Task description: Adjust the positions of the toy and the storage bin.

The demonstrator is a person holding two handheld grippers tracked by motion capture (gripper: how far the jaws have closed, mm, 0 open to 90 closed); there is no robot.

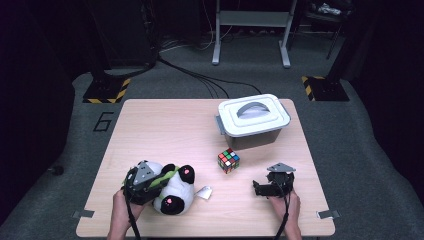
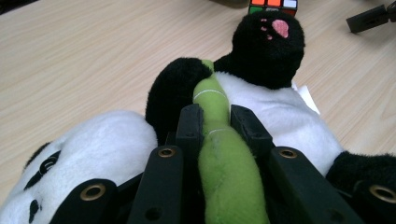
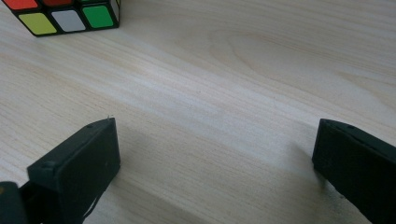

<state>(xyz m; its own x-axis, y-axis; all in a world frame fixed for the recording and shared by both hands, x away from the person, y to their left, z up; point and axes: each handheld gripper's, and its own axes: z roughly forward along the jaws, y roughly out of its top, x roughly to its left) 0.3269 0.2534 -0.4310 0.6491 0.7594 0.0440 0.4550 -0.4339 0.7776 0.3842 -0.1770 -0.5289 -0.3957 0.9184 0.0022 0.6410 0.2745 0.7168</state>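
Observation:
A black-and-white panda plush point(image 1: 175, 195) lies near the table's front left, with a green plush bamboo stalk point(image 2: 219, 140) across its belly. My left gripper point(image 1: 159, 182) comes over the panda's head from the left and is shut on that green stalk point(image 1: 166, 178); in the left gripper view the two black jaws squeeze it from both sides point(image 2: 217, 114). A paw with a pink pad point(image 2: 273, 44) points away from me. My right gripper point(image 1: 258, 188) rests low at the front right, open, with bare wood between its jaws point(image 3: 215, 135).
A Rubik's cube point(image 1: 228, 160) sits mid-table, just ahead of the right gripper point(image 3: 65, 16). Behind it stands a grey box with a white handled lid point(image 1: 253, 120). The panda's white tag point(image 1: 204, 192) lies on the wooden table point(image 1: 165, 130).

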